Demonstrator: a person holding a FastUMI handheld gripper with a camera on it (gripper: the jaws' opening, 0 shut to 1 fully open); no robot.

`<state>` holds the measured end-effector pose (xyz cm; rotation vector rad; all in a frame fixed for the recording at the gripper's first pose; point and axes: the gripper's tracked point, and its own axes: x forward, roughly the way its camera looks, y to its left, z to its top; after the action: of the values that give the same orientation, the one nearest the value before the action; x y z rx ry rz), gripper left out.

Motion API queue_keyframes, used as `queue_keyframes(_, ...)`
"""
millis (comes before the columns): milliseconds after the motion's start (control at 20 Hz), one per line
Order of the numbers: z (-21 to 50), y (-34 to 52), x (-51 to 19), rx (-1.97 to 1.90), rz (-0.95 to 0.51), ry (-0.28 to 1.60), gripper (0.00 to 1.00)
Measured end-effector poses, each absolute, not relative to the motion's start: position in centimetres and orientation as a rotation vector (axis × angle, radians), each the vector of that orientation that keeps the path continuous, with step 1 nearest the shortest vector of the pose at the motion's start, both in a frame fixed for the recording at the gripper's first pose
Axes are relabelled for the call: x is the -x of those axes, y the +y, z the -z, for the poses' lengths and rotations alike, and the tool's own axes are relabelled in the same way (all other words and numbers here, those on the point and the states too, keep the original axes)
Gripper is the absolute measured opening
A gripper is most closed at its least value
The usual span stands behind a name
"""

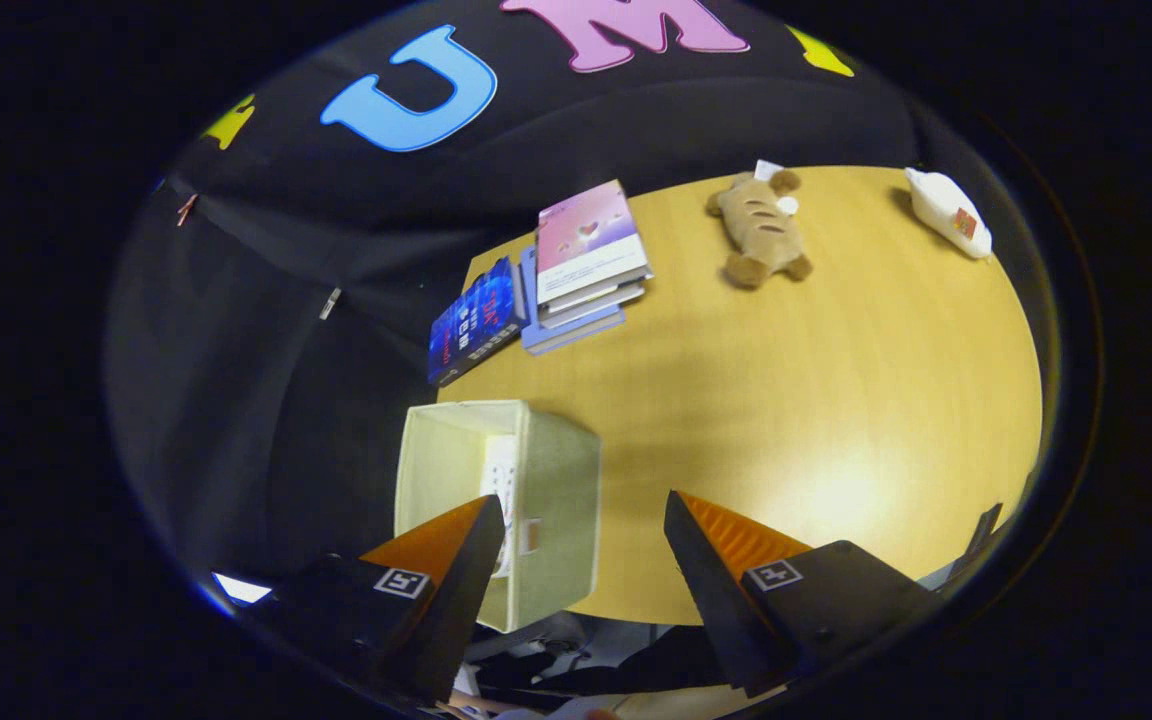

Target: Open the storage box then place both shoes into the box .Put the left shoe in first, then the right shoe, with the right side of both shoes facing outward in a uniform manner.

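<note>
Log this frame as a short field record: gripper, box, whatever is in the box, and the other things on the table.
gripper: gripper open, fingers spread, nothing between them
storage box: pale green fabric box at the near table edge, just ahead of the left finger, its top open
box contents: something white inside, too hidden to name
table: light wooden table
books: stack of books at the far edge, beyond the box
blue book: dark blue book leaning beside the stack
plush: brown plush toy at the far side
white item: white packet at the far corner
</note>
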<state>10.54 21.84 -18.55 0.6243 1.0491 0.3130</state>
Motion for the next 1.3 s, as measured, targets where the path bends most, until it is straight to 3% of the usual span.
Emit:
queue_keyframes(450,17.1,7.6,-11.1,-0.307,-0.092,0.711,0.99)
queue_keyframes(900,7.8,3.6,-11.0,-0.212,-0.012,0.284,0.98)
queue_keyframes(1300,1.4,0.7,-9.2,-0.097,0.087,0.031,0.98)
